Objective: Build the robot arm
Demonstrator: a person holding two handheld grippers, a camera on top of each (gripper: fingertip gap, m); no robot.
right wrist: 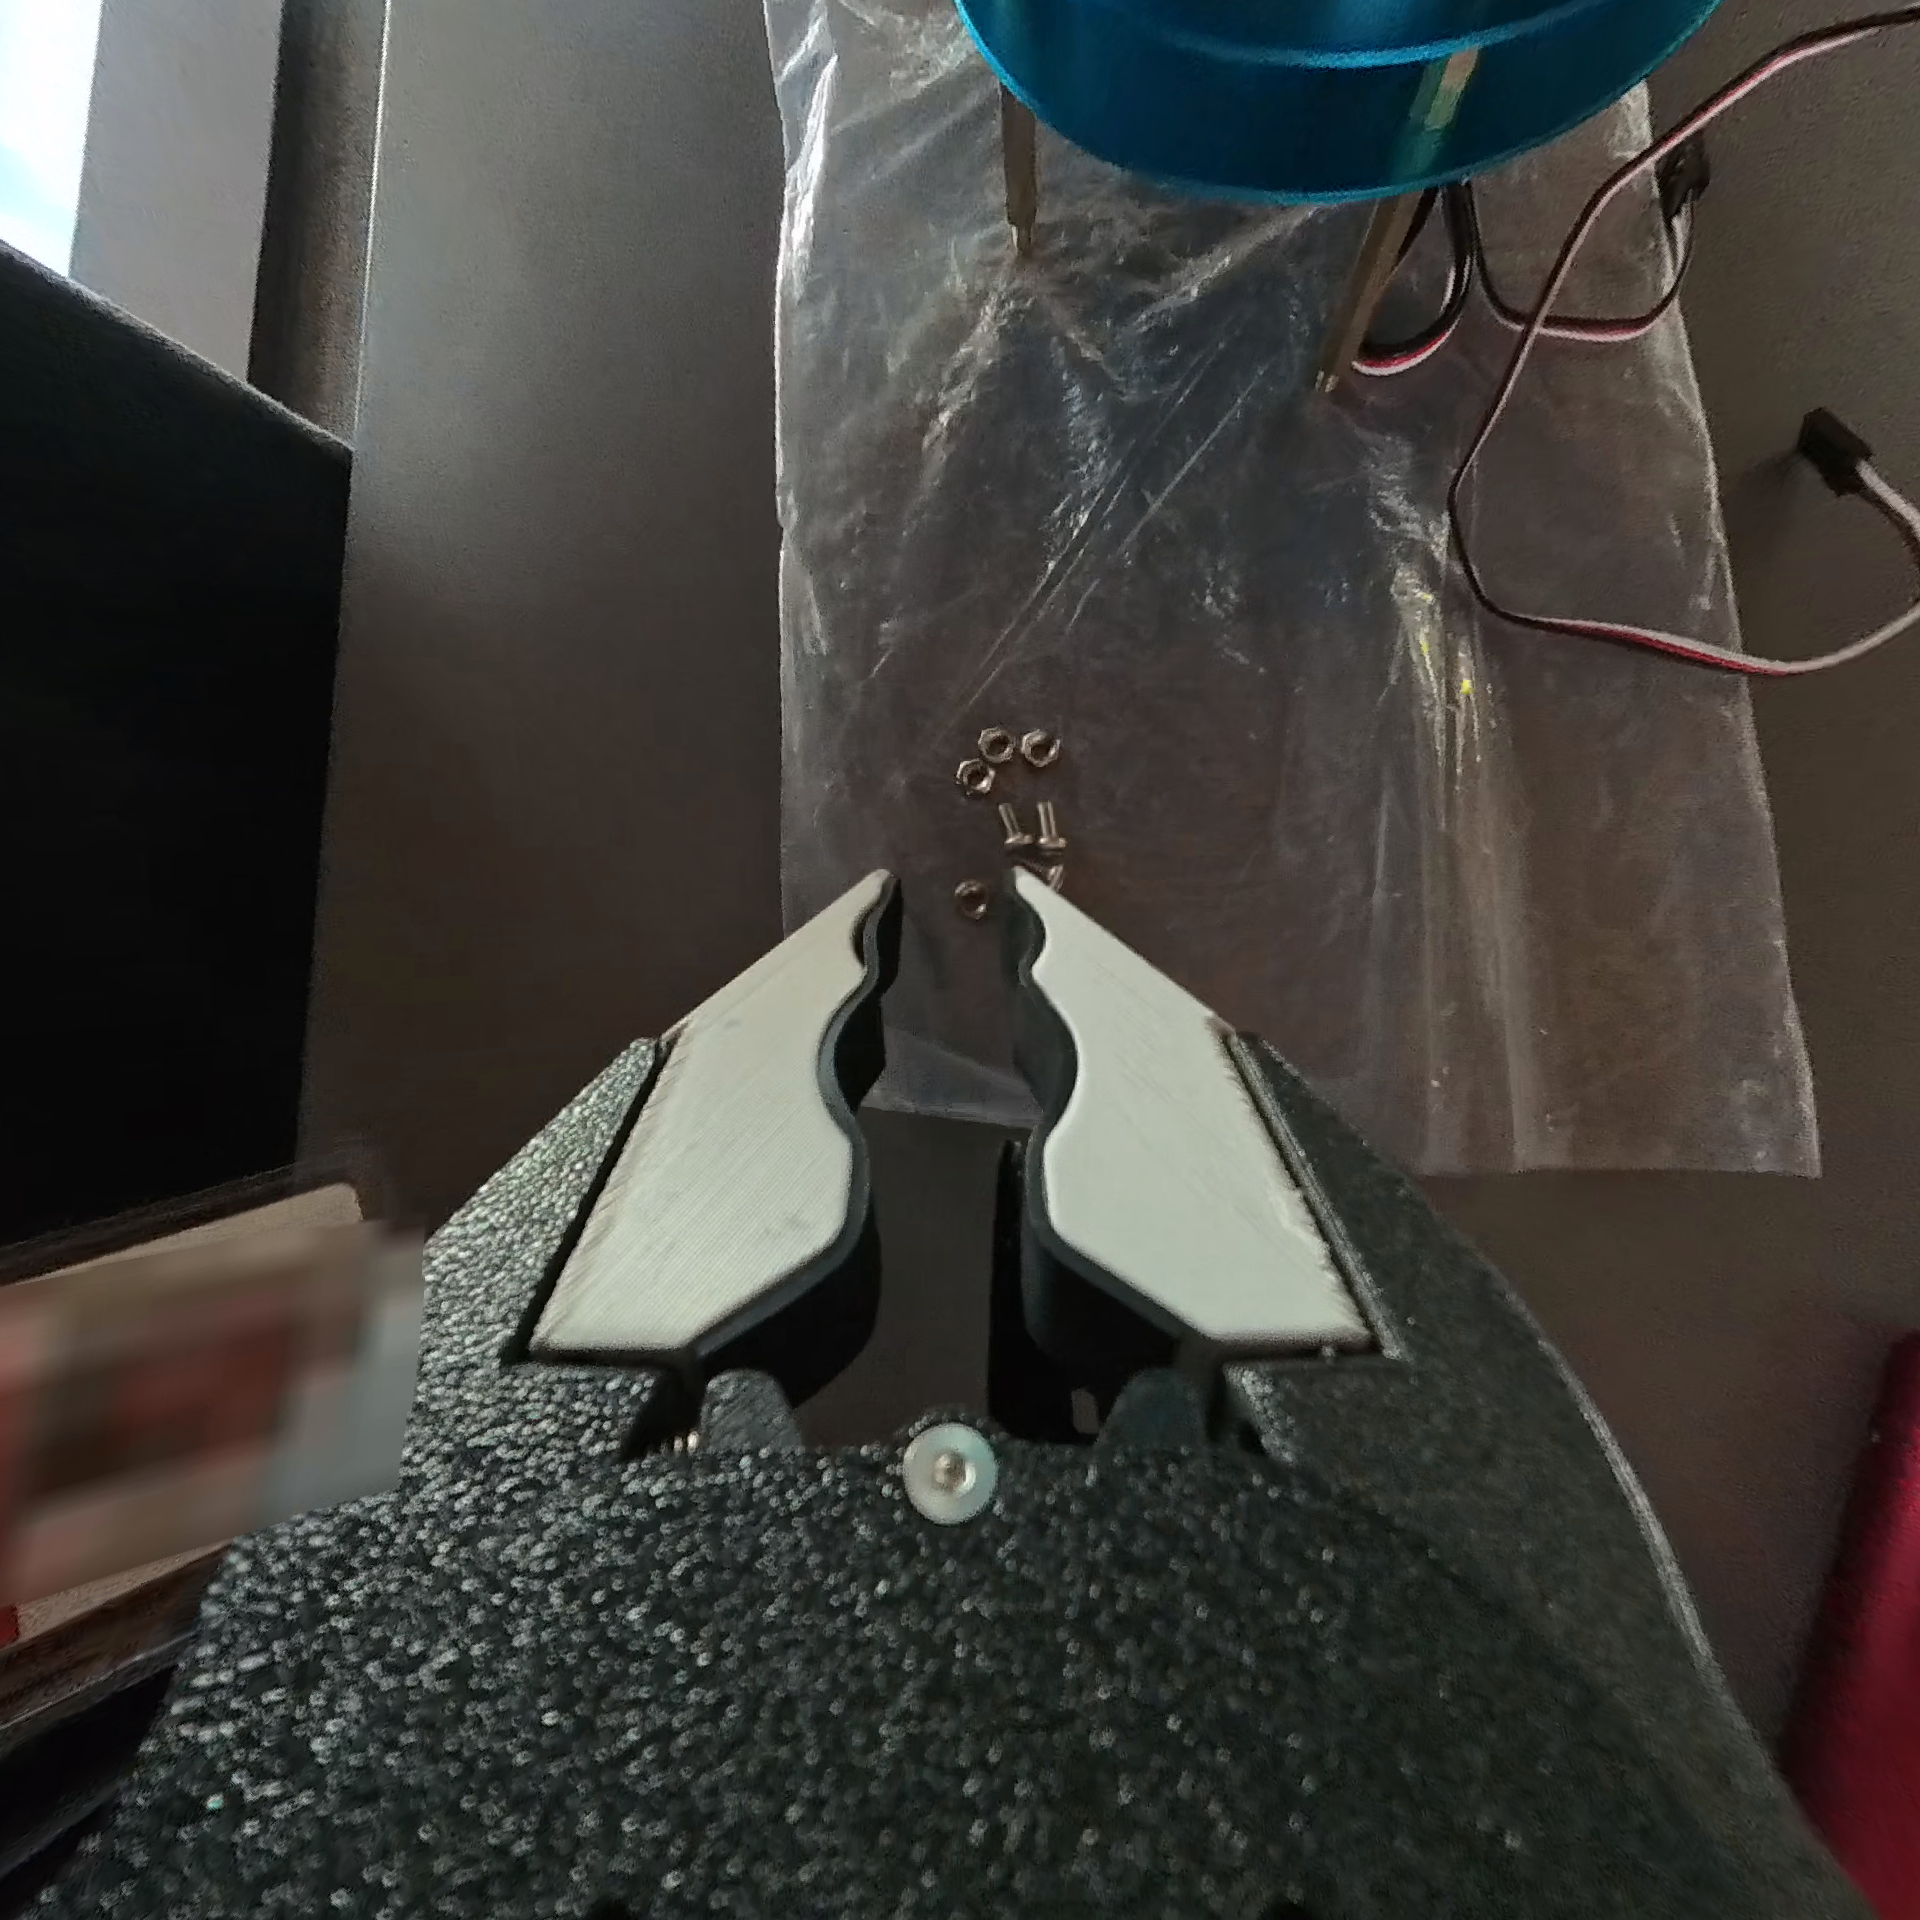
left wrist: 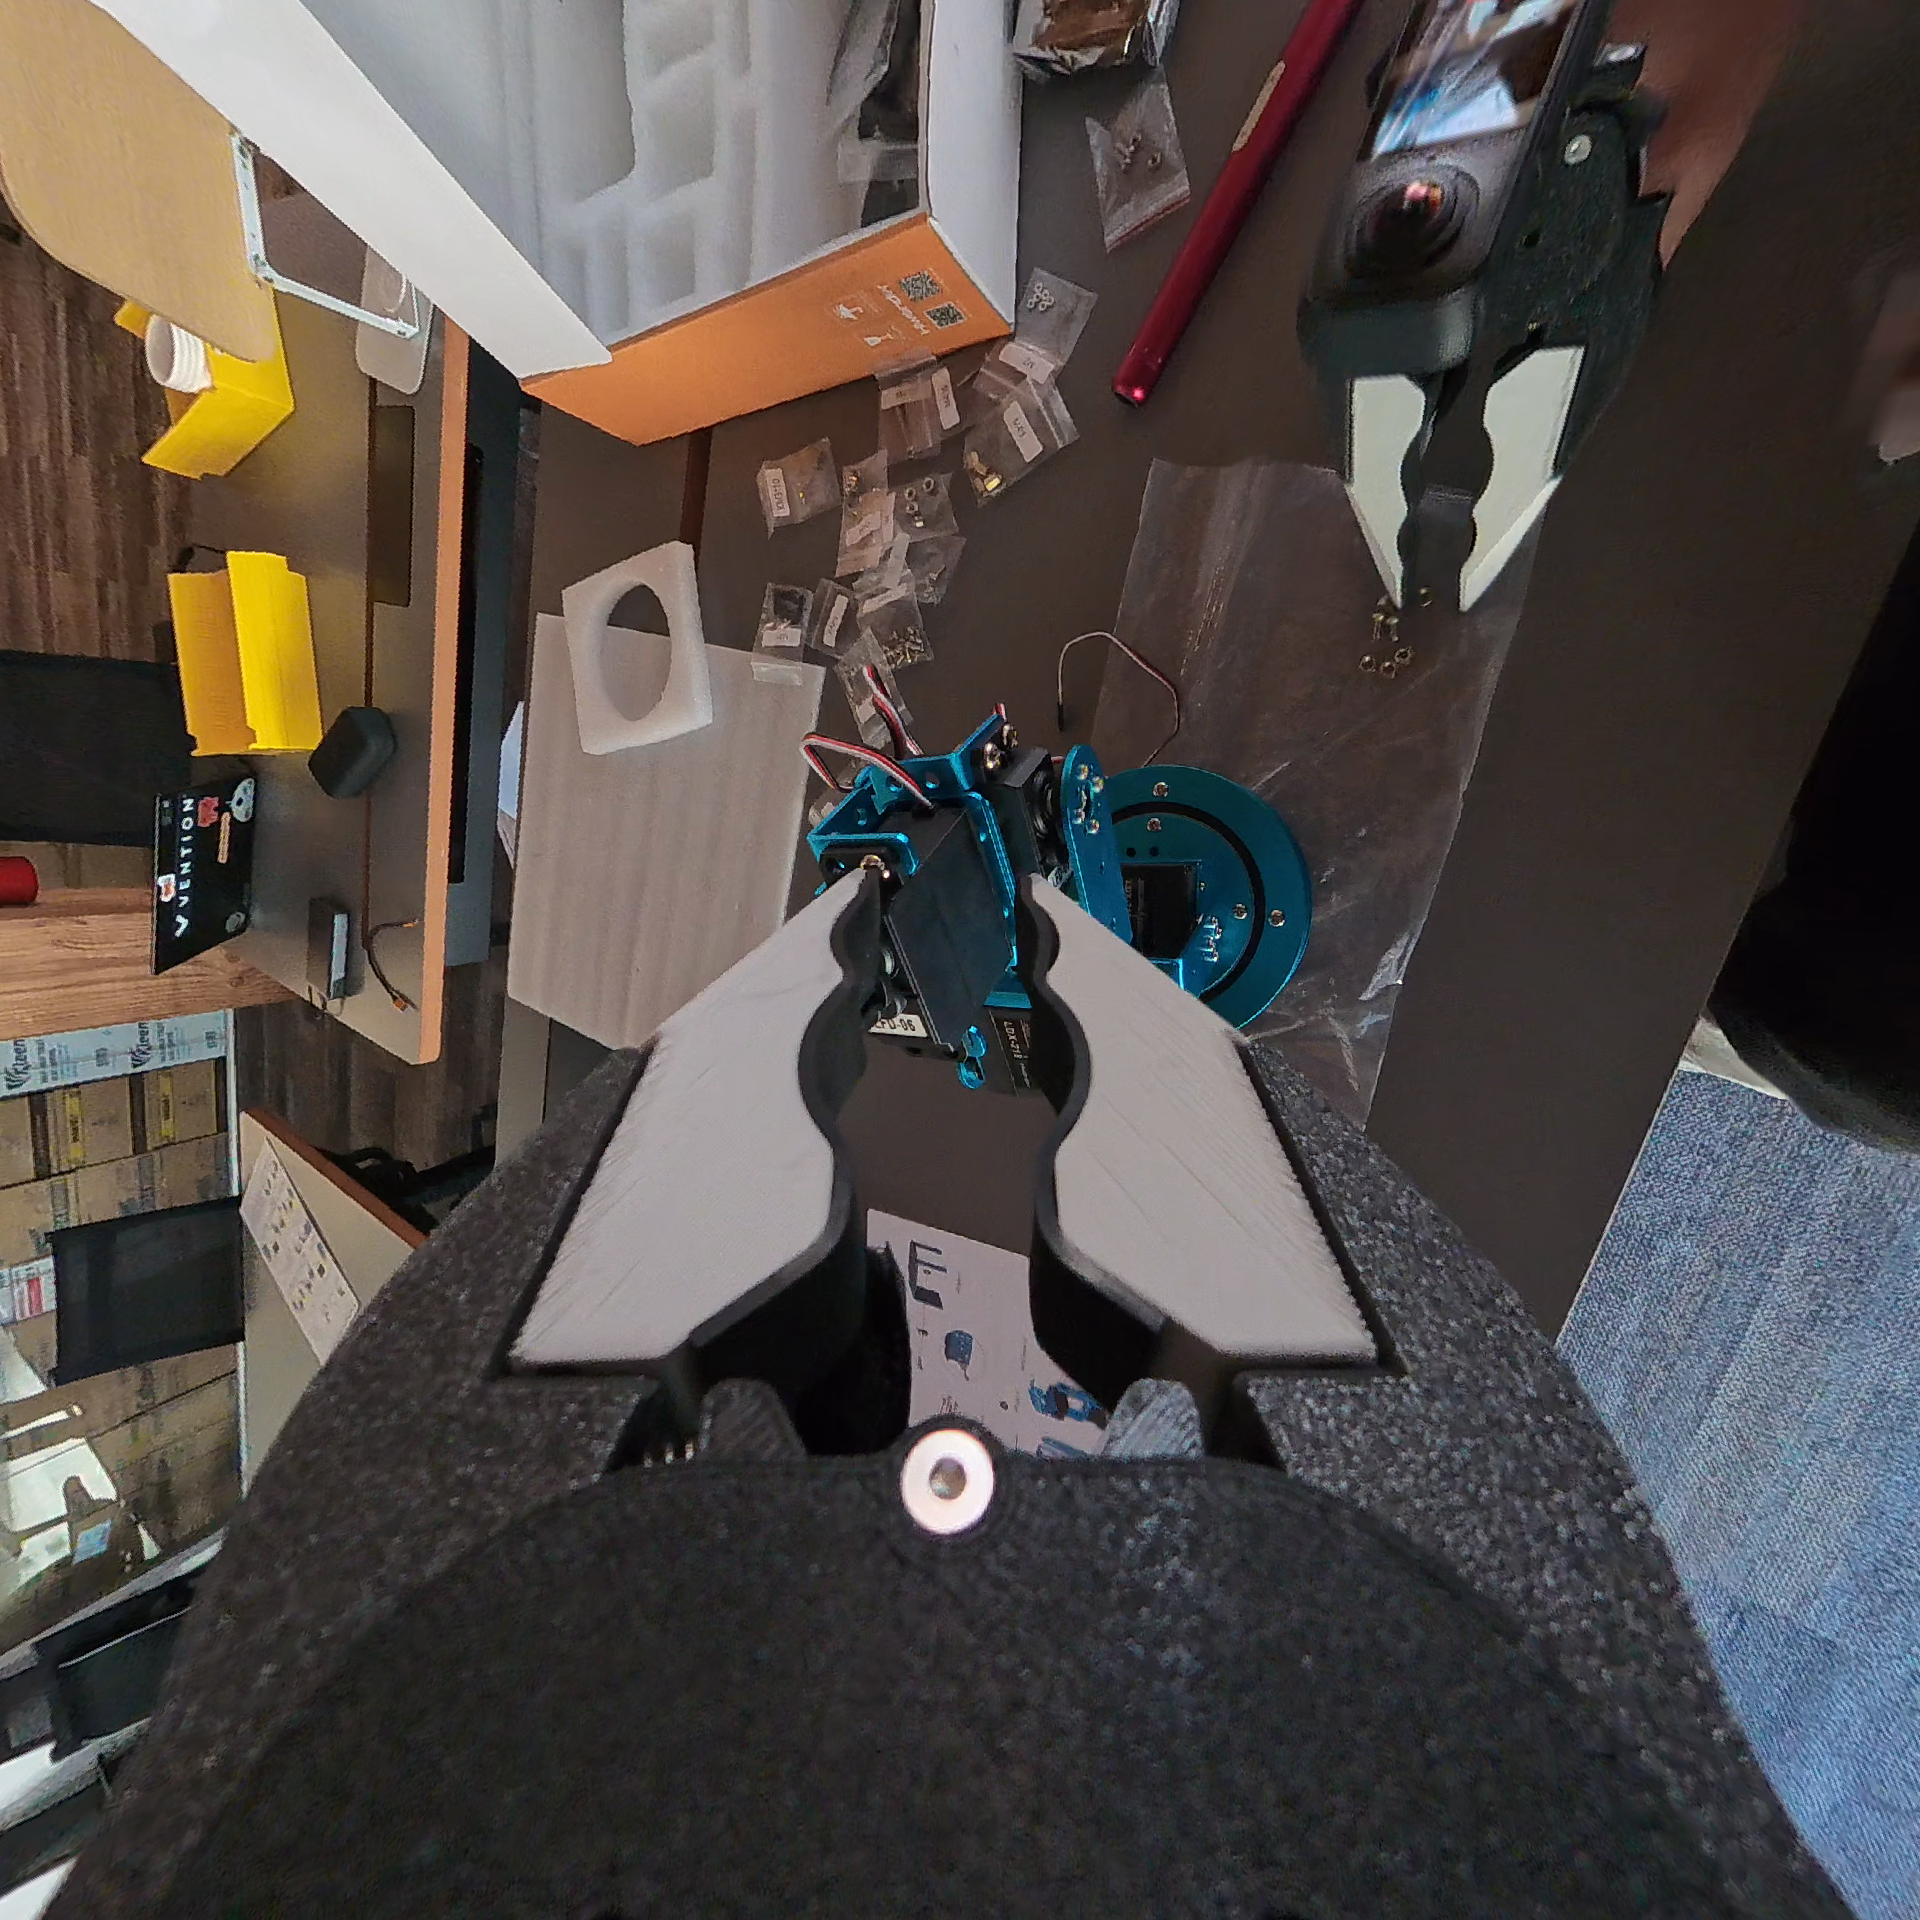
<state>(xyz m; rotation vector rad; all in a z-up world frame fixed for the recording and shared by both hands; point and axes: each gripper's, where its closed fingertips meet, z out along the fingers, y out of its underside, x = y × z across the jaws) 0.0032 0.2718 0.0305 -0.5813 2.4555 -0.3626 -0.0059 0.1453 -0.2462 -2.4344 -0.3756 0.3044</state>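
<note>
My left gripper [left wrist: 951, 888] is shut on a black servo [left wrist: 951, 945] that sits in a blue metal bracket assembly [left wrist: 914, 790]. The assembly joins a blue round base [left wrist: 1236, 862], which also shows at the top of the right wrist view [right wrist: 1299, 104]. Servo wires [left wrist: 1117, 655] trail from it. My right gripper [right wrist: 956, 883] is slightly open and low over a clear plastic bag [right wrist: 1247, 623]. One small nut [right wrist: 971, 899] lies between its tips. More nuts [right wrist: 1003, 748] and screws [right wrist: 1029, 831] lie just ahead. The left wrist view shows this gripper [left wrist: 1439, 603] above the same fasteners [left wrist: 1387, 639].
An orange and white box with foam [left wrist: 769, 343], several small hardware bags [left wrist: 904, 520], a red tube [left wrist: 1226, 208], a foam sheet [left wrist: 644, 852] and a foam block with a hole [left wrist: 639, 665] lie on the dark table. A black box [right wrist: 156, 727] stands left of my right gripper. Spacing between my two grippers at the tips: around 30 cm.
</note>
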